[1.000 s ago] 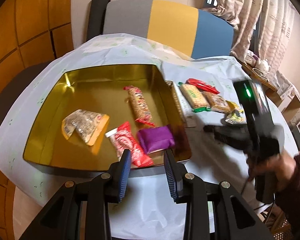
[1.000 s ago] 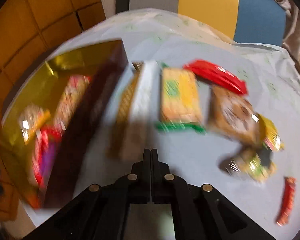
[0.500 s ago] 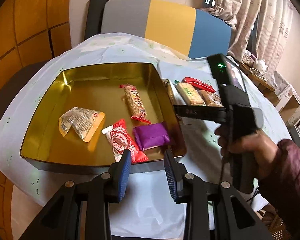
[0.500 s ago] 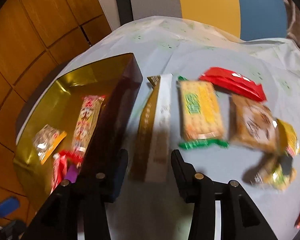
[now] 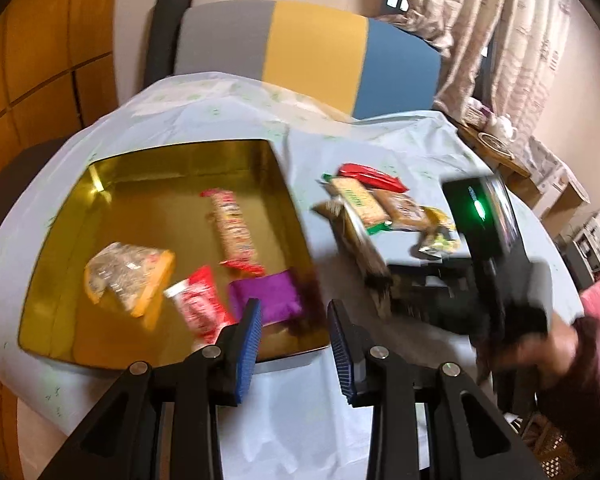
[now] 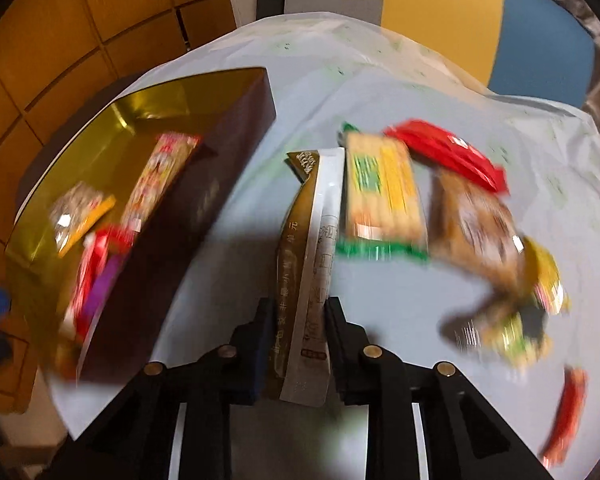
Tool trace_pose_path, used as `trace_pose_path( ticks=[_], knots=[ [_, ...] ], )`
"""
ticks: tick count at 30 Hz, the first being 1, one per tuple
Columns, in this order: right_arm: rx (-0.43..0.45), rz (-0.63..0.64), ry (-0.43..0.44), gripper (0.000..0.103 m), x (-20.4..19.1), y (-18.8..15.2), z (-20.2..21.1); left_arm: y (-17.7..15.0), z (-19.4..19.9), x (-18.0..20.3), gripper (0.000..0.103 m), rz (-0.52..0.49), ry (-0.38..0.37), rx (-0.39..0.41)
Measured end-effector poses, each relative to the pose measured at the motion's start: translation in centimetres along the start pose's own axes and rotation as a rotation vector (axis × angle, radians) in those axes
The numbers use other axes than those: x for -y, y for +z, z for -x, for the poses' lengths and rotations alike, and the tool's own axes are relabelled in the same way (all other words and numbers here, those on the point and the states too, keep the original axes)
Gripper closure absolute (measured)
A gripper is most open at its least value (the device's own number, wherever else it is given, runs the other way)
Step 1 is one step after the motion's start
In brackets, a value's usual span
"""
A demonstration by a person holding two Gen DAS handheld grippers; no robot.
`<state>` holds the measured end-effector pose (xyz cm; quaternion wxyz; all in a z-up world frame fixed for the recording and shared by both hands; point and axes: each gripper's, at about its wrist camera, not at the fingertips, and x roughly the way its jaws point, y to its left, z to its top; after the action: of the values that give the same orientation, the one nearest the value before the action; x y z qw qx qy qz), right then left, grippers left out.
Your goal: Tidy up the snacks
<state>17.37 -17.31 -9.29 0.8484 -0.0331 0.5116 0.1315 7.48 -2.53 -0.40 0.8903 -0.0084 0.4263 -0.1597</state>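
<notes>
A gold tin [image 5: 172,160] [image 6: 172,96] on the table holds a clear-and-orange packet [image 5: 128,276], a long cracker pack [image 5: 232,228], a red-white packet [image 5: 198,310] and a purple packet [image 5: 266,294]. My right gripper [image 6: 298,324] is shut on a gold-and-white pouch [image 6: 310,264], seen lifted on edge in the left wrist view [image 5: 358,240]. My left gripper [image 5: 294,340] is open and empty at the tin's near edge. On the cloth right of the tin lie a yellow-green cracker pack [image 6: 380,188], a red packet [image 6: 448,152] and a brown packet [image 6: 480,224].
A small crumpled green-yellow wrapper [image 6: 512,336] and a red stick snack [image 6: 564,416] lie near the table's right edge. A grey, yellow and blue chair back [image 5: 312,48] stands behind the table. A curtain [image 5: 480,28] and shelves are at the right.
My right gripper has closed on the gold-and-white pouch and raised its near end off the cloth. The left gripper has stayed open at the tin's near edge.
</notes>
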Motion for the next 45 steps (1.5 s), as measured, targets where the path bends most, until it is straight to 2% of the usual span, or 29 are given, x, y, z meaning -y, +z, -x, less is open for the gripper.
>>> trace_pose_path(
  ticks=[3, 5, 7, 9, 11, 13, 17, 19, 21, 22, 24, 26, 32, 37, 41, 45],
  knots=[
    [-0.009, -0.030, 0.027, 0.076, 0.5, -2.6, 1.1, 0.2, -0.8, 1.9, 0.069, -0.037, -0.045, -0.026],
    [-0.007, -0.040, 0.031, 0.067, 0.4, -4.6, 2.0, 0.2, -1.7, 3.1, 0.069, -0.049, -0.081, -0.067],
    [0.006, -0.062, 0.042, 0.064, 0.4, -6.3, 2.9, 0.2, -2.6, 4.3, 0.069, -0.053, -0.119, -0.103],
    [0.025, -0.101, 0.067, 0.059, 1.1, -7.7, 3.8, 0.3, -3.5, 5.7, 0.069, -0.070, -0.126, -0.129],
    [0.055, -0.141, 0.078, 0.047, 2.1, -9.2, 5.1, 0.5, -4.4, 6.9, 0.069, -0.080, -0.125, -0.150],
    [0.092, -0.186, 0.080, 0.045, 3.0, -10.5, 6.3, 0.5, -5.2, 7.8, 0.069, -0.084, -0.138, -0.172],
    [0.148, -0.280, 0.030, 0.043, 5.9, -13.6, 9.3, 1.0, -7.8, 9.9, 0.069, -0.086, -0.110, -0.219],
    [0.154, -0.319, 0.008, 0.043, 7.0, -14.6, 9.7, 1.2, -9.0, 10.4, 0.061, -0.080, -0.083, -0.238],
    [0.158, -0.355, 0.001, 0.043, 7.8, -15.5, 10.0, 1.2, -10.6, 10.6, 0.058, -0.044, -0.028, -0.280],
    [0.161, -0.372, -0.002, 0.043, 8.1, -15.9, 10.0, 1.3, -11.2, 10.6, 0.057, -0.031, -0.030, -0.295],
    [0.170, -0.399, -0.012, 0.043, 8.5, -16.7, 10.0, 1.3, -12.2, 10.4, 0.056, 0.011, 0.017, -0.305],
    [0.174, -0.422, -0.014, 0.043, 9.2, -17.2, 10.2, 1.2, -13.0, 10.3, 0.056, 0.033, 0.014, -0.317],
    [0.171, -0.472, -0.019, 0.043, 10.5, -18.5, 10.4, 1.8, -13.4, 10.4, 0.056, 0.073, 0.049, -0.283],
    [0.175, -0.475, -0.027, 0.043, 10.5, -18.8, 10.5, 1.4, -13.7, 10.9, 0.055, 0.016, 0.064, -0.254],
    [0.188, -0.490, -0.031, 0.043, 11.2, -18.6, 11.2, 0.3, -12.6, 10.7, 0.067, -0.064, 0.049, -0.191],
    [0.213, -0.528, -0.067, 0.043, 13.5, -17.7, 12.2, -0.7, -11.0, 10.2, 0.074, -0.117, 0.005, -0.155]
  ],
)
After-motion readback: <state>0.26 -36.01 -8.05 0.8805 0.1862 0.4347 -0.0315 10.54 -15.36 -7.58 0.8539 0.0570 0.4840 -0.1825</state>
